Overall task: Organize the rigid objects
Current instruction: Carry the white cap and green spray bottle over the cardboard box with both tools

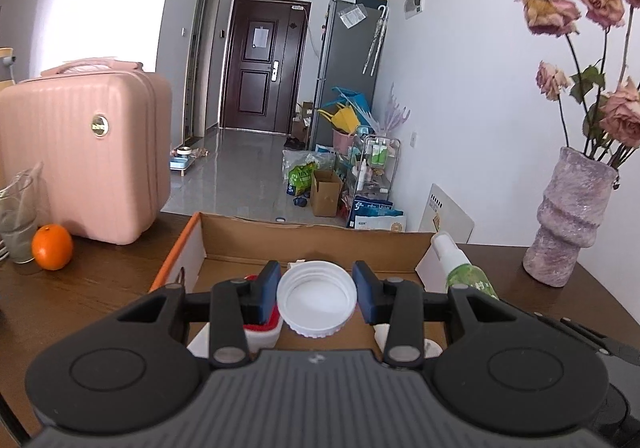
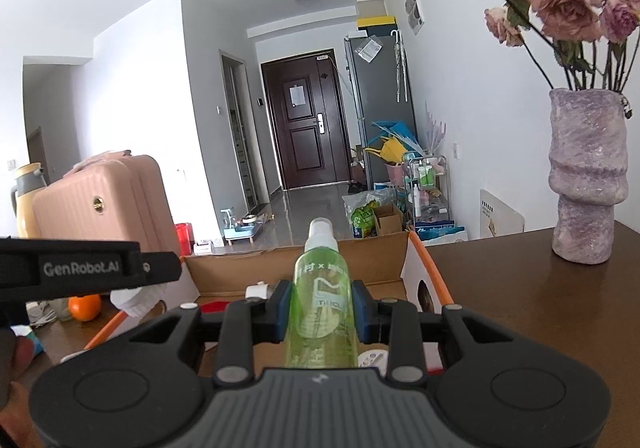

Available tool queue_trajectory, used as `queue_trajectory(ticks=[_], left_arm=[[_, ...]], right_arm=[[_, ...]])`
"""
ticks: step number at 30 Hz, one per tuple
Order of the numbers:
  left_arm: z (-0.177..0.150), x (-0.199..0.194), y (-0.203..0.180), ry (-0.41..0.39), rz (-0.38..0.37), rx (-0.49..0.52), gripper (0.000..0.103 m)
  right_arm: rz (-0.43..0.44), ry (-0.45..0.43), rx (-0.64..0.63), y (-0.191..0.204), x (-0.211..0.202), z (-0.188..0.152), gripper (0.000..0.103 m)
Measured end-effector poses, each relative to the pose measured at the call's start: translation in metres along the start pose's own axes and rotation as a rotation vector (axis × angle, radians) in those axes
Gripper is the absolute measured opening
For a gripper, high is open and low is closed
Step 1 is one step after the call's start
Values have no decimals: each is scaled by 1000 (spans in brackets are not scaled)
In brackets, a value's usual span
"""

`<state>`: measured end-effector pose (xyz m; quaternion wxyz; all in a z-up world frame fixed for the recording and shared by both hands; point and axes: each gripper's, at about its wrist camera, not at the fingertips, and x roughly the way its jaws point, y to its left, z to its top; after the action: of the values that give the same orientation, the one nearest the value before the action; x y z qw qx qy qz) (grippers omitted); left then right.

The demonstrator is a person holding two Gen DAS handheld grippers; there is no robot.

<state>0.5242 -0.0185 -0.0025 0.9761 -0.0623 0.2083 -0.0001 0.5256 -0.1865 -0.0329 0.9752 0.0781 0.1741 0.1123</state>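
Note:
My left gripper (image 1: 316,294) hangs over an open cardboard box (image 1: 312,244) with a white ribbed lid (image 1: 317,298) between its blue pads; the left pad touches the lid, and a narrow gap shows at the right pad. A red-capped white container (image 1: 262,330) lies in the box below. My right gripper (image 2: 322,310) is shut on a green spray bottle (image 2: 322,312) with a white nozzle, held upright over the same box (image 2: 360,260). The bottle also shows in the left wrist view (image 1: 466,272). The left gripper's body shows in the right wrist view (image 2: 88,268).
The box sits on a dark wooden table (image 1: 100,288). A pink case (image 1: 84,151), an orange (image 1: 52,247) and a glass (image 1: 18,215) stand at the left. A purple vase (image 2: 584,175) of dried roses stands at the right.

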Motion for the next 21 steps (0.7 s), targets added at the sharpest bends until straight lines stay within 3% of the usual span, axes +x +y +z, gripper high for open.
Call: queue_trajectory(ticks=[12, 21], left_arm=[[4, 66, 5, 83, 45, 37, 41], [-2, 97, 11, 151, 82, 54, 41]], right_arm=[[-17, 43, -5, -10, 53, 8, 31], [-40, 131, 15, -18, 87, 9, 30]])
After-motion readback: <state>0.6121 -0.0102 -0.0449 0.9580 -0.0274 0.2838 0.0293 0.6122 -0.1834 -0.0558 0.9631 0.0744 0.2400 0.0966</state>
